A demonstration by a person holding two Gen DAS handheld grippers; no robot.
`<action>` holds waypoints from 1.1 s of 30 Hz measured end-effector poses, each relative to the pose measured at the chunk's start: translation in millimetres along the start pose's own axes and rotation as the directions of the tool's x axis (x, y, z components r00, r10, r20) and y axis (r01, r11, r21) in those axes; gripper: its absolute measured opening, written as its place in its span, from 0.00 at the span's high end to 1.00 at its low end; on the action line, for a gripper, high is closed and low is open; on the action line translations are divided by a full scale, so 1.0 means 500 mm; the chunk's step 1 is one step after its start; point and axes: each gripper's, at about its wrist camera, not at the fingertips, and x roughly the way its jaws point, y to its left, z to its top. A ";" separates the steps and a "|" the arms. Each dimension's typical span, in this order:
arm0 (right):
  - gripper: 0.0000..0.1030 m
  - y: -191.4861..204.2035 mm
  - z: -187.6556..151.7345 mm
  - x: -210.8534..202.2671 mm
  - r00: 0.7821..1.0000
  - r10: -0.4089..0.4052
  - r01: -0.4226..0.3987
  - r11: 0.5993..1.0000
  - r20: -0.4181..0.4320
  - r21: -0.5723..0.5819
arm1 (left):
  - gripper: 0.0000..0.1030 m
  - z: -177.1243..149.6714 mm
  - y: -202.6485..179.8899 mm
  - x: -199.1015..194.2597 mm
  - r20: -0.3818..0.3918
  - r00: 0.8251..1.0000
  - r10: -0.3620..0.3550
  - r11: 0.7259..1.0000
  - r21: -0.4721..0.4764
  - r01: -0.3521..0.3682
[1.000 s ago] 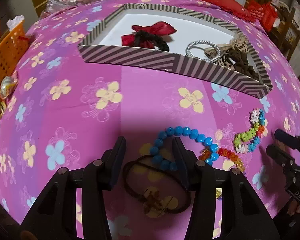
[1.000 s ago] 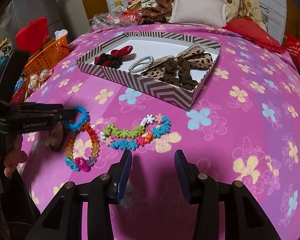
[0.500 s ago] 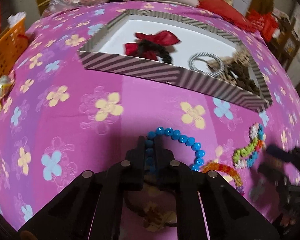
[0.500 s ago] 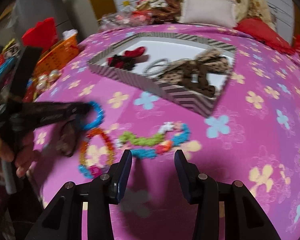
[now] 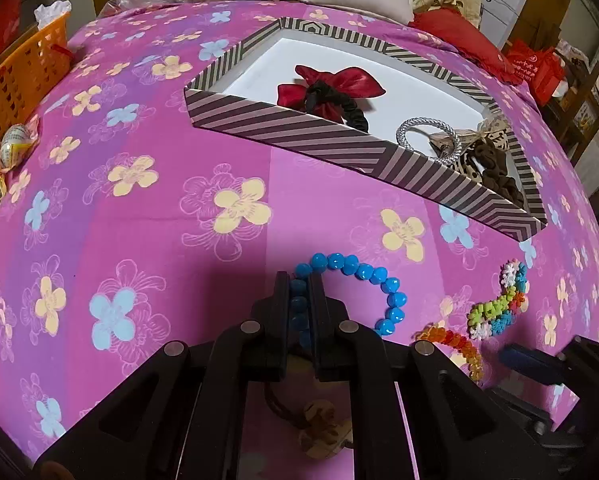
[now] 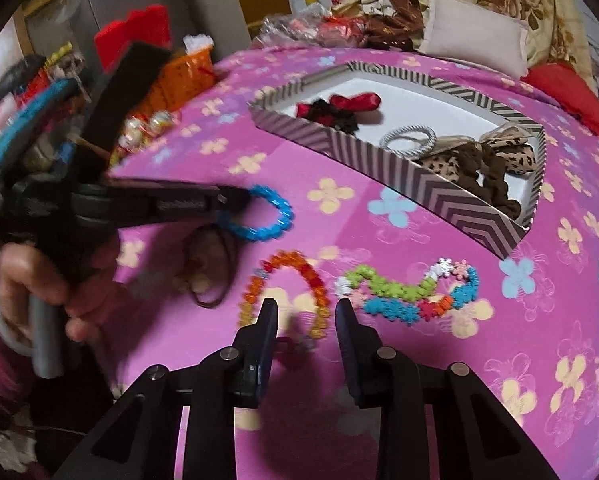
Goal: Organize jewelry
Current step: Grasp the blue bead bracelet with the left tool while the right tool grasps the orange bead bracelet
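On the pink floral bed [image 5: 131,216]: left gripper [image 5: 299,296] clamps one blue bead bracelet [image 5: 363,276], fingers pinched tight on it. Right gripper [image 6: 305,320] gapes, holding nothing, over one orange bracelet [image 6: 295,276]. One multicolor bracelet [image 6: 411,292] alongside. One striped box [image 5: 339,140], three hair ties inside.

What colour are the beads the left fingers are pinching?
Bright blue bracelet, clearest in the left wrist view.
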 end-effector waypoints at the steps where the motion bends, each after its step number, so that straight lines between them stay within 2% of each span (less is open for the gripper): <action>1: 0.72 0.006 -0.003 0.000 1.000 0.017 -0.018 1.000 -0.008 -0.012 | 0.93 0.000 0.000 0.000 0.000 1.000 0.000 1.000 0.001 0.000; 4: 0.72 0.029 -0.019 0.021 0.999 -0.012 0.008 0.997 -0.046 -0.078 | 0.93 -0.001 -0.002 -0.002 0.003 1.000 0.000 1.000 0.005 0.000; 9: 0.65 0.048 -0.033 0.030 0.998 -0.059 0.057 0.992 -0.009 -0.116 | 0.93 -0.003 -0.003 -0.002 0.000 1.000 0.002 1.000 0.003 -0.002; 12: 0.58 0.047 -0.037 0.029 0.999 -0.049 0.046 0.991 -0.022 -0.122 | 0.93 -0.005 -0.004 -0.004 -0.002 1.000 0.003 1.000 0.006 -0.003; 15: 0.58 0.040 -0.041 0.036 0.998 -0.039 0.034 0.993 -0.044 -0.117 | 0.93 -0.005 -0.004 -0.003 -0.004 1.000 0.002 1.000 0.003 -0.002; 17: 0.58 0.037 -0.045 0.033 0.999 -0.044 0.041 0.993 -0.029 -0.114 | 0.93 -0.006 -0.004 -0.004 -0.004 1.000 0.002 1.000 0.003 -0.002; 20: 0.64 0.024 -0.045 0.031 0.999 -0.035 0.034 0.997 -0.012 -0.069 | 0.93 -0.007 -0.004 -0.003 -0.007 1.000 0.001 1.000 0.004 -0.001; 21: 0.69 0.017 -0.043 0.031 1.000 -0.027 0.026 0.998 -0.007 -0.054 | 0.93 -0.007 -0.004 -0.003 -0.007 1.000 0.002 1.000 0.005 -0.002; 22: 0.79 0.015 -0.042 0.031 1.000 -0.026 0.026 0.998 -0.005 -0.049 | 0.93 -0.008 -0.005 -0.003 -0.007 1.000 0.002 1.000 0.006 -0.002; 33: 0.80 0.003 -0.037 -0.017 0.999 -0.021 0.022 0.999 0.031 -0.028 | 0.93 -0.003 -0.005 -0.016 0.002 1.000 -0.006 1.000 -0.004 0.006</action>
